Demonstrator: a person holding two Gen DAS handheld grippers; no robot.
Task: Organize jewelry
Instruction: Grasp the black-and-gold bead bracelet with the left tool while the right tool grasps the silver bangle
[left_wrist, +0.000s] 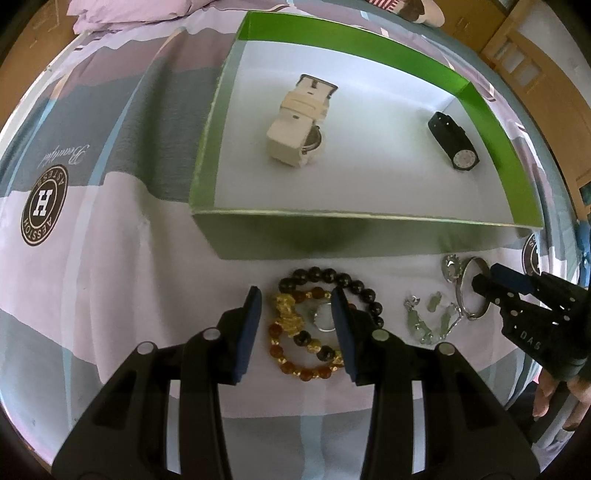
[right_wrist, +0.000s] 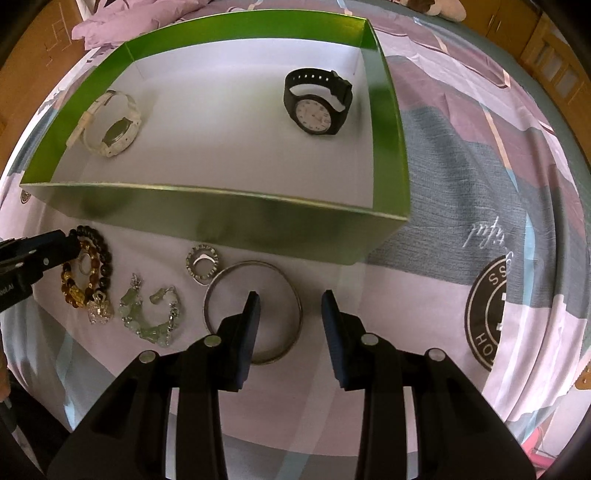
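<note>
In front of the green box (right_wrist: 229, 218), on the soft patterned bedspread (right_wrist: 461, 177), the loose jewelry lies in a row, while a white watch (right_wrist: 110, 133) and a black watch (right_wrist: 317, 107) already rest on the box's white floor. The right claw (right_wrist: 290, 325) is released, its jaws spread over the right side of the silver bangle (right_wrist: 210, 302), one pad inside the ring. That bangle looks thin, rigid and slick, so pinching across its rim seems the surest hold. The left claw (left_wrist: 297, 317) is also released, straddling the beaded bracelets (left_wrist: 291, 332), amber, gold and black; they are probably limp and light, best gripped across a bunched strand. Between them lie a pale green stone bracelet (right_wrist: 147, 317), likely floppy, and a small silver ring piece (right_wrist: 203, 264) just before the box wall.
</note>
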